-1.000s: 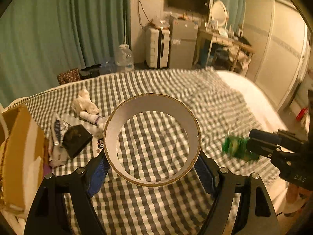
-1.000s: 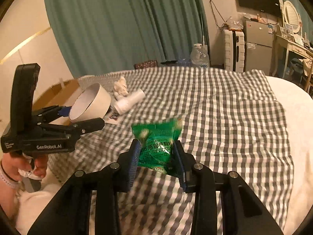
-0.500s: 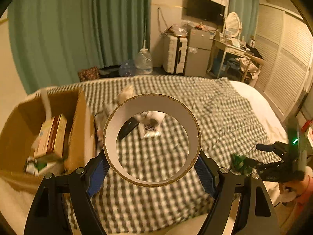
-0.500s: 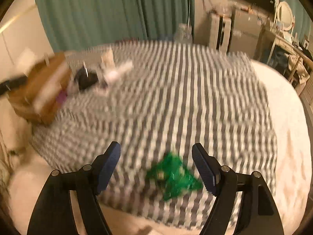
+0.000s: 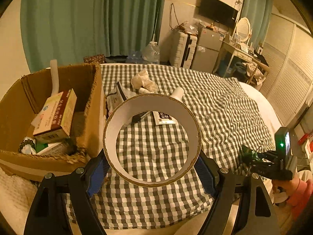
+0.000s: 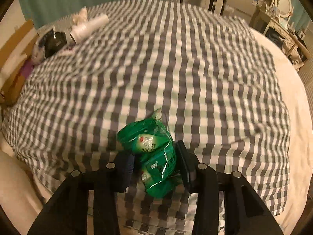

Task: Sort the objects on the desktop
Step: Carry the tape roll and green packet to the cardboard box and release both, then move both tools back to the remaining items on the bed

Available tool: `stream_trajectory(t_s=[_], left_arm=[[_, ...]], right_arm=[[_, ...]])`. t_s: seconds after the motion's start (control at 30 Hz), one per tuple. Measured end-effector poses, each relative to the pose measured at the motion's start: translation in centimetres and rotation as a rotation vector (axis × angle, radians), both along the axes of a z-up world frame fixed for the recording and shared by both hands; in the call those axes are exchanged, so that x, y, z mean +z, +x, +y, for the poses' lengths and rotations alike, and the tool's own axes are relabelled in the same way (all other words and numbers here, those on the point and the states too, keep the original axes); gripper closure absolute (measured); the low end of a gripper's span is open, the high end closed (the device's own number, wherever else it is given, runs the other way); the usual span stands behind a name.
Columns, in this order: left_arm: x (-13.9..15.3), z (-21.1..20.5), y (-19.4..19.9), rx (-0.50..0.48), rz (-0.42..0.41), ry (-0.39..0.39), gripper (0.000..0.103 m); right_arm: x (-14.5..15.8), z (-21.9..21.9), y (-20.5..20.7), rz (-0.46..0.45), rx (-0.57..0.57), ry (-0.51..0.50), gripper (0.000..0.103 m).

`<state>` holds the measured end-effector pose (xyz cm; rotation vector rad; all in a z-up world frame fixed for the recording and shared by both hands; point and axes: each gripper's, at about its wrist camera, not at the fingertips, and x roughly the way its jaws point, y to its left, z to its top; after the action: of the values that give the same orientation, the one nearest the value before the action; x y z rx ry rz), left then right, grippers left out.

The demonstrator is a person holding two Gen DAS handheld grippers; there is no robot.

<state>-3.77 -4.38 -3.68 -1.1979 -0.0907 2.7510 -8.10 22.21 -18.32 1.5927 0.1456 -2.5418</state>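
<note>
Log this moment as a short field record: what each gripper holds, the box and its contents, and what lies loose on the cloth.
left gripper: shut on tape roll, held above the cloth
right gripper: shut on green packet
box: cardboard, open, at the cloth's left edge
box contents: carton, bead bracelet, other items unclear
checked cloth: loose items lie next to the box
loose items: white bottle, crumpled tissue, black object

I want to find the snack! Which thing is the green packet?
Look at the checked cloth covering the bed. At its near edge, the right gripper pinches a crinkly green packet, the only shiny green thing there.
</note>
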Motion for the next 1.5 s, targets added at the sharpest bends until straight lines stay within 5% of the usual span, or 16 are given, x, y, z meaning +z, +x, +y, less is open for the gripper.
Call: stream_trajectory(t_s=[0.23,0.4,0.57,0.7,0.77,0.8,0.83,0.87,1.03,1.13,1.5], left_arm=[[4.2,-3.2,0.2,0.026,0.081,0.07,0.021],[8.6,-8.3,-0.5,0.135,0.129,0.075,0.021],[9.1,-14.2,-1.8,0.29,0.078,0.02,0.021],[6.8,-18.7,-2.4,0.397,0.004,0.022,0.02],[5.3,-20.0,-2.6,0.438,-0.025,0.02,0.008],[4.6,-20.7,-2.9,0.451,-0.041,0.028,0.002],[4.0,-21.2,-2.9,0.461,-0.05,0.036,0.002],[3.5,-21.5,-2.9,0.475,-0.061,0.047,0.002],[2.2,-20.9,-2.5,0.475,-0.103,0.095,0.002],[3.3,-18.0,-1.8,0.44,-0.059,0.081,0.002],[7.1,-3.6,-0.1,0.208,0.07,-0.059,0.0]], right_arm=[[7.7,-3.7,1.4,0.215,0.132,0.022,0.064],[16.3,-12.5,0.3,0.337,0.343,-0.112,0.064],[22.2,-23.8,-2.2,0.326,0.588,-0.332,0.063],[23.0,-30.4,-4.1,0.3,0.649,-0.361,0.063],[22.6,-33.5,-5.1,0.272,0.655,-0.378,0.062],[22.6,-34.2,-5.5,0.268,0.642,-0.384,0.048],[22.6,-34.9,-5.9,0.262,0.623,-0.391,0.022],[22.5,-35.4,-6.4,0.256,0.588,-0.394,0.015],[22.9,-32.7,-7.2,0.251,0.488,-0.487,0.015],[23.1,-29.7,-5.9,0.311,0.446,-0.417,0.015],[24.0,-10.4,1.3,0.491,0.175,-0.332,0.014]])
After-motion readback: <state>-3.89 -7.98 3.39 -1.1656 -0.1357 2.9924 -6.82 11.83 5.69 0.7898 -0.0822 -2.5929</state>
